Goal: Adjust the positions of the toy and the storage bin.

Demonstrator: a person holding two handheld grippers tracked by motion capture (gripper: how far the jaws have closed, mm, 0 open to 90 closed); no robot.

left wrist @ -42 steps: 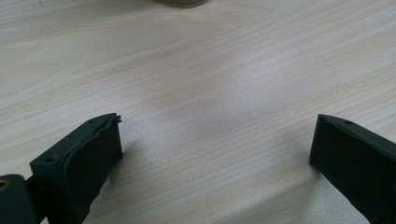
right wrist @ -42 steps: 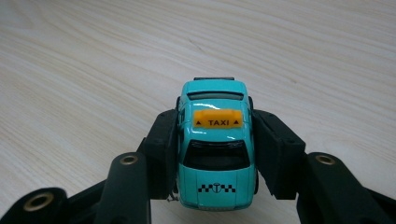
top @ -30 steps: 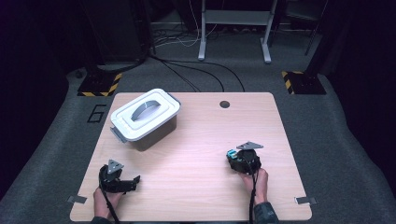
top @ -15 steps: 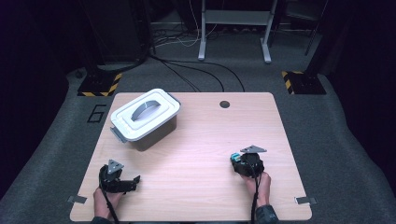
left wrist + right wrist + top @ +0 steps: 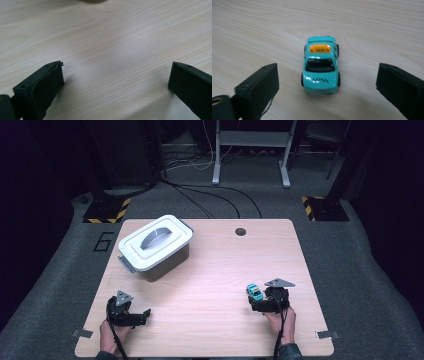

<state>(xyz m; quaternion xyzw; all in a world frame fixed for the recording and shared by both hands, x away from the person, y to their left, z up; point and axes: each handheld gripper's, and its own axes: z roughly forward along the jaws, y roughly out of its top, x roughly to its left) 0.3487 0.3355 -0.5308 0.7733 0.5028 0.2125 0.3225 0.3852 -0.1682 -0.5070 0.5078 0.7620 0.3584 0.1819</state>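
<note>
A turquoise toy taxi (image 5: 320, 66) with an orange roof sign stands on its wheels on the wooden table (image 5: 225, 270). It is between the jaws of my right gripper (image 5: 327, 73), which have just been opening. Both pads stand well clear of its sides. From the high view, the taxi (image 5: 255, 292) sits at the near right of the table, just left of the right gripper (image 5: 256, 301) and the hand holding it. My left gripper (image 5: 145, 315) rests at the near left, open, with only bare wood between its jaws (image 5: 116, 72).
A grey box with a white lid and a grey handle (image 5: 155, 245) stands at the far left of the table. A round cable hole (image 5: 240, 231) lies near the far edge. Cables and stand legs are on the floor beyond.
The right hand and gripper have shifted a little toward the near edge and to the right, and the taxi sits slightly nearer with them. The left gripper has not moved.
</note>
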